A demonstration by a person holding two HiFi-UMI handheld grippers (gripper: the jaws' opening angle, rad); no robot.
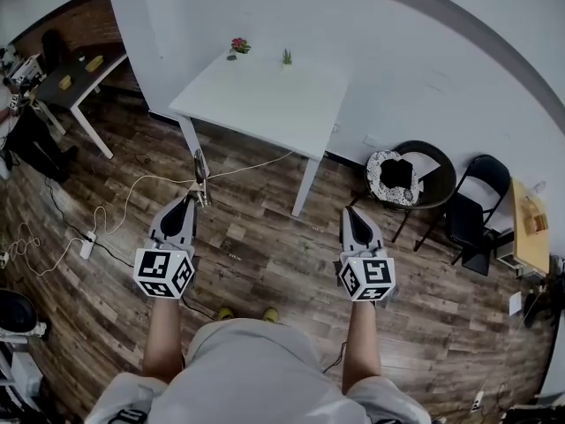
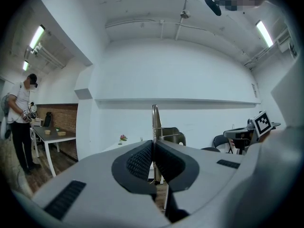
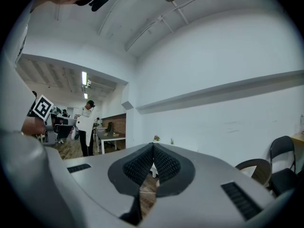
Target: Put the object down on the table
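Your left tongs (image 1: 189, 201) are clamped on a thin metal tool (image 1: 201, 178). It juts past the tips over the floor (image 1: 265, 246), short of the table (image 1: 265, 104). A white cable (image 1: 132, 191) trails between you and the table, which carries a flower (image 1: 239, 46) and a small plant (image 1: 287, 56). Your right tongs (image 1: 357, 215) are closed, empty. A round chair (image 1: 439, 170) and a folding chair (image 1: 481, 203) stand further right.

Your top (image 1: 238, 369) is pale grey, shoes (image 1: 226, 313) yellow; left gripper (image 1: 188, 203) and right gripper (image 1: 356, 214) are grey, with black-and-white marker cubes (image 1: 164, 272).
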